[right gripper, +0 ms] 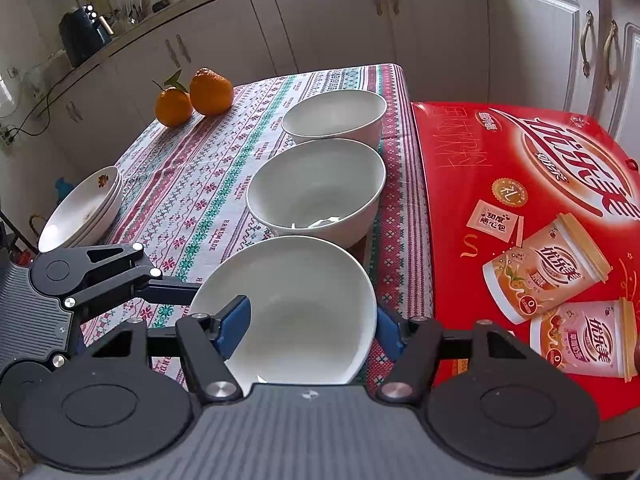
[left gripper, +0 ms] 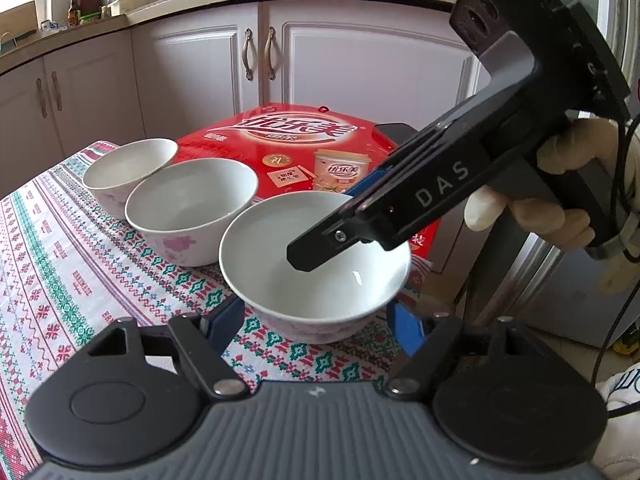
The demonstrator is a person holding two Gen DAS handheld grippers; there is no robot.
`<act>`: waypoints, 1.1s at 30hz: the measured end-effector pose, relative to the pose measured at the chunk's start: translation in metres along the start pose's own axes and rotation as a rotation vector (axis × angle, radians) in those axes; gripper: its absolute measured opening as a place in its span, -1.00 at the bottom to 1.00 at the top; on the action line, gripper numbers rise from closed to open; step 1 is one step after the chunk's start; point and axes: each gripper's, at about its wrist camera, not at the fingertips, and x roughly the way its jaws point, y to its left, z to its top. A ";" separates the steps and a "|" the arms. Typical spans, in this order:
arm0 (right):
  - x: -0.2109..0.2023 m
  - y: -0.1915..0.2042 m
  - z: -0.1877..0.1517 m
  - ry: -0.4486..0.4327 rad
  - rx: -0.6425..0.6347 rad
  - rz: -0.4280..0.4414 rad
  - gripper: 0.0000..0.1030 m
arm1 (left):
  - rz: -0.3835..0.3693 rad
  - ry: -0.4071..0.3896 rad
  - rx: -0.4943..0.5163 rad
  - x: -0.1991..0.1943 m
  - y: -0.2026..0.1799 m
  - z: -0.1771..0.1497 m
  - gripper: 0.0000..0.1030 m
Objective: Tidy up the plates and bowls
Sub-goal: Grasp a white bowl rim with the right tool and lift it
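**Three white bowls in a row beside a red gift box**

Bowls, three of them, stand in a line on a patterned tablecloth (right gripper: pixel 192 184): the near bowl (right gripper: pixel 296 312), the middle bowl (right gripper: pixel 316 184) and the far bowl (right gripper: pixel 334 114), each close to the next. The right gripper (right gripper: pixel 312 320) has one blue finger inside the near bowl and the other outside its rim, straddling the wall; whether it pinches cannot be told. The left gripper (left gripper: pixel 320 320) is spread wide, its blue fingers (left gripper: pixel 226 318) flanking the same bowl without visible contact.

Writing: "DAS" on the right gripper's black body in the left wrist view; large Chinese characters on the red box (right gripper: pixel 532 216), with three printed cups. The cloth carries a small woven word, not clearly legible.

A stack of plates (right gripper: pixel 86 210), about three, sits at the table's far edge, and two oranges (right gripper: pixel 196 96) stand touching. Pale kitchen cabinets (left gripper: pixel 200 64) run behind under a cluttered counter.
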 end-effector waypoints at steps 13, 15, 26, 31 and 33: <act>-0.002 0.018 0.005 0.001 0.002 0.045 0.39 | 0.014 0.000 -0.016 -0.022 0.008 -0.008 0.51; 0.000 0.025 0.007 0.000 -0.013 0.059 0.38 | 0.023 -0.005 -0.026 -0.030 0.012 -0.011 0.51; 0.018 0.064 0.021 0.015 -0.080 0.119 0.38 | 0.090 -0.015 -0.080 -0.063 0.032 -0.029 0.51; 0.028 0.081 0.026 0.024 -0.103 0.141 0.39 | 0.113 -0.008 -0.103 -0.075 0.040 -0.039 0.51; 0.031 0.087 0.028 0.029 -0.111 0.151 0.38 | 0.121 -0.006 -0.111 -0.079 0.044 -0.042 0.51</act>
